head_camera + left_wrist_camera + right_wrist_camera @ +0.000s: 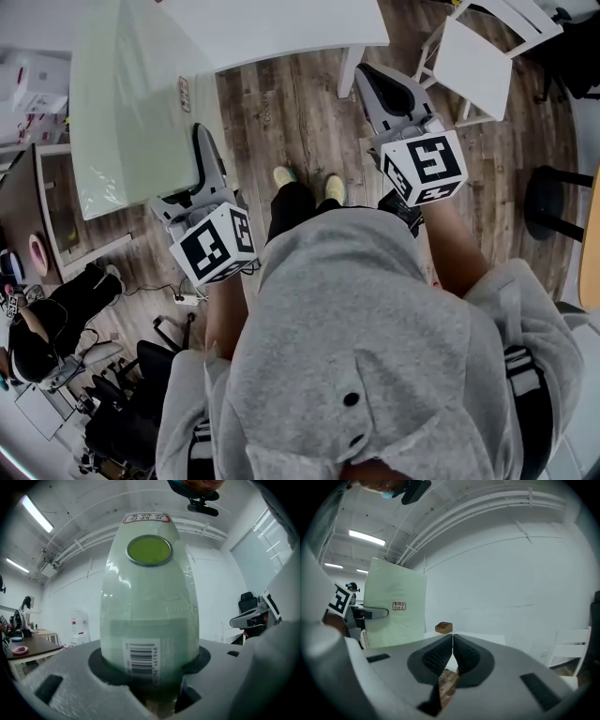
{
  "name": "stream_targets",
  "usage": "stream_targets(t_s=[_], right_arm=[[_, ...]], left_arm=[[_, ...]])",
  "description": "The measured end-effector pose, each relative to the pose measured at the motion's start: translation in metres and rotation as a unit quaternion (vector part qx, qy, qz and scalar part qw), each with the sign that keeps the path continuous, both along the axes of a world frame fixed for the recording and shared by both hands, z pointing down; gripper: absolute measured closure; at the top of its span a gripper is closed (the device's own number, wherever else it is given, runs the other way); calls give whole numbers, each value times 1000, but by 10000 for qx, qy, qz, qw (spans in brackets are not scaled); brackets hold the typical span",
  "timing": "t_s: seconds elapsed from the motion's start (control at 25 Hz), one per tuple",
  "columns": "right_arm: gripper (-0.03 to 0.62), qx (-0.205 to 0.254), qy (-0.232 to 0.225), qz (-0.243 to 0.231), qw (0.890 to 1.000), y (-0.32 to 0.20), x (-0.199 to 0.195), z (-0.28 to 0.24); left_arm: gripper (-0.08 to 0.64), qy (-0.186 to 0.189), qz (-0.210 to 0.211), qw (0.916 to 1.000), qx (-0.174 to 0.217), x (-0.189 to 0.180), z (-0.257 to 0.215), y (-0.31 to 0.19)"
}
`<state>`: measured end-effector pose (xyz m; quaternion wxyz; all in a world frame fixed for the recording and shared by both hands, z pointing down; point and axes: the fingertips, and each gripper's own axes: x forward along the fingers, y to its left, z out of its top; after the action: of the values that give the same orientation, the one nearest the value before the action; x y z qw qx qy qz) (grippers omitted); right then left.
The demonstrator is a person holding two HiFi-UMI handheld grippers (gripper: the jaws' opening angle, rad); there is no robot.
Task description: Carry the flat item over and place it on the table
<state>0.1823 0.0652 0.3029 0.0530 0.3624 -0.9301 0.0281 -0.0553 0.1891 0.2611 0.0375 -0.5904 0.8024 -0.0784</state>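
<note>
Currently the left hand-held gripper (151,679) has its jaws spread wide and clamped on the lower edge of the flat item (150,602), a pale green panel that fills the middle of the left gripper view, with a barcode label just above the jaws, a round green sticker higher up and a small red-bordered label at its far end. The right hand-held gripper (453,639) is closed on nothing, its ribbed black pads (436,656) meeting at the tips with only wooden floor showing through the gap below them. In the head view both tools reach forward from the person's grey hooded top (356,347), each with its marker cube (216,242) facing up, and the panel extends ahead and to the left of the left tool, held clear of the wood floor (281,122). It hangs beside the white tabletop (281,28) and is not resting on it. From the right gripper view the panel's broad face shows at the left, and a small brown box (443,628) sits on the tabletop beyond. A white chair (473,61) stands to the right of the tabletop.
</note>
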Motion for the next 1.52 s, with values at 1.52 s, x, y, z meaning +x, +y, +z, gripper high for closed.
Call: stream_targets(t_s=[1.52], right_arm=[[565,101,461,-34,9989,-138,-111,0]], left_arm=[[282,137,66,9999,21,-111,7,-153]])
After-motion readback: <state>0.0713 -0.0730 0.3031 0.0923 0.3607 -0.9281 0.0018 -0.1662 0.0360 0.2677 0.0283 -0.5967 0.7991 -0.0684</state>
